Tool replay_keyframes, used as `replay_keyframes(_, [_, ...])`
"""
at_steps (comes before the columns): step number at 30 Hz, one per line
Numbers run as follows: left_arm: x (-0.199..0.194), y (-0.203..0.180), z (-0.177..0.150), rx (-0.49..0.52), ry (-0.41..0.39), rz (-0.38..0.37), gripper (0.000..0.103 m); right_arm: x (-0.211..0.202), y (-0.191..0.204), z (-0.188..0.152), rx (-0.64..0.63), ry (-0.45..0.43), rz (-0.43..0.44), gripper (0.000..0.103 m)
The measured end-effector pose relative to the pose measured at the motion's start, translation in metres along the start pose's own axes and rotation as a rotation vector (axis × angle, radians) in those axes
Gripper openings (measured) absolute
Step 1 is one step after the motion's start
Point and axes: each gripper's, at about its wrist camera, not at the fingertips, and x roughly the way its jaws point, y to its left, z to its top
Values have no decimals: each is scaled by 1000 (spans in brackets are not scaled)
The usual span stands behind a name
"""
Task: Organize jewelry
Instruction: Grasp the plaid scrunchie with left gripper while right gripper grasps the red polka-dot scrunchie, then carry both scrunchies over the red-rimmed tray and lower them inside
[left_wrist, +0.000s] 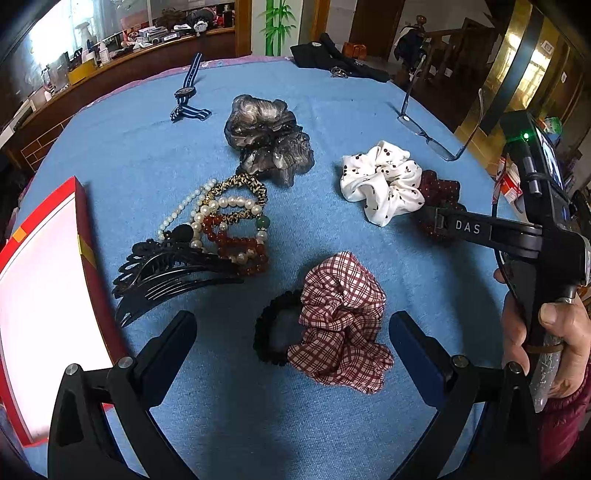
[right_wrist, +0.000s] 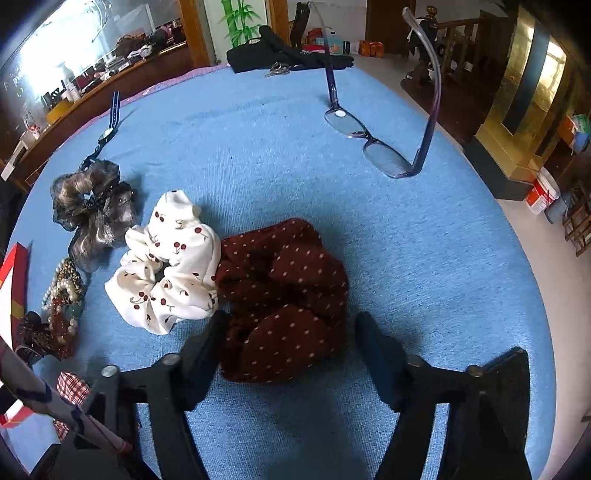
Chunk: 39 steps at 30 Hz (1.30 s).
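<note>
The right tongs (right_wrist: 288, 350) straddled the dotted maroon scrunchie (right_wrist: 284, 295), jaws apart, pads not clearly pressing, likely to lift it; the left tongs (left_wrist: 291, 347) hung open over the plaid scrunchie (left_wrist: 340, 317).

Bright window glare upper left — fisheye edges bend, corners dark.

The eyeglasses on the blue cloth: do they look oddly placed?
Yes. The eyeglasses rest lens-down on the blue cloth with both temples sticking up, apart from the other accessories.
</note>
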Motion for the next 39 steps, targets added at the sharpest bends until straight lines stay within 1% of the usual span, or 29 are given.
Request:
replay_keyframes(2, [1,-1,0,6,1,4,103,1,2,-1,-14,0,-7,43])
replay_keyframes(3, [2,-1,0,8,1,4,103,0,3,-1,-18,-4,-11,40])
replay_keyframes(4, [2,-2,0,11,1,3,103,0,3,-2,-18,-10,-11,33])
replay_keyframes(5, [3,-2,-1,14,2,3,103,-1,2,-2,-17,-11,-8,29])
replay_keyframes(8, [5,-5,-2,25,7,7,103,-4,-1,-4,-11,-21,1,23])
replay_keyframes(11, [10,-10,-4,41,13,12,103,-7,-4,-7,-1,-28,9,22])
replay_keyframes(14, [16,-18,-7,71,10,34,102,-11,-6,-9,6,-31,17,22])
replay_keyframes(16, [18,-22,-9,90,2,58,95,-12,-6,-10,9,-33,21,22])
replay_keyframes(17, [19,-25,-11,99,-3,72,94,-13,-7,-10,10,-34,23,22])
replay_keyframes(18, [18,-26,-12,104,-10,79,90,-14,-7,-11,10,-34,25,22])
replay_keyframes(19, [18,-27,-13,107,-16,88,83,-16,-8,-12,13,-36,29,22])
replay_keyframes(20, [18,-28,-14,112,-21,96,79,-17,-9,-13,15,-38,32,23])
replay_keyframes(22, [19,-30,-15,116,-19,105,59,-22,-11,-15,21,-46,39,23])
replay_keyframes(23, [21,-29,-16,112,-13,99,54,-23,-12,-15,23,-49,41,23])
replay_keyframes(25, [22,-28,-18,111,-3,83,34,-28,-14,-17,26,-57,46,23])
replay_keyframes(27, [21,-28,-19,107,-11,84,23,-33,-17,-20,31,-63,52,23])
replay_keyframes(30, [17,-28,-20,106,-22,63,16,-42,-20,-25,36,-75,58,23])
replay_keyframes(33, [9,-28,-21,102,-36,51,14,-52,-22,-29,41,-90,70,23])
replay_keyframes(39, [-12,-23,-21,85,-83,34,14,-70,-16,-36,30,-119,86,23])
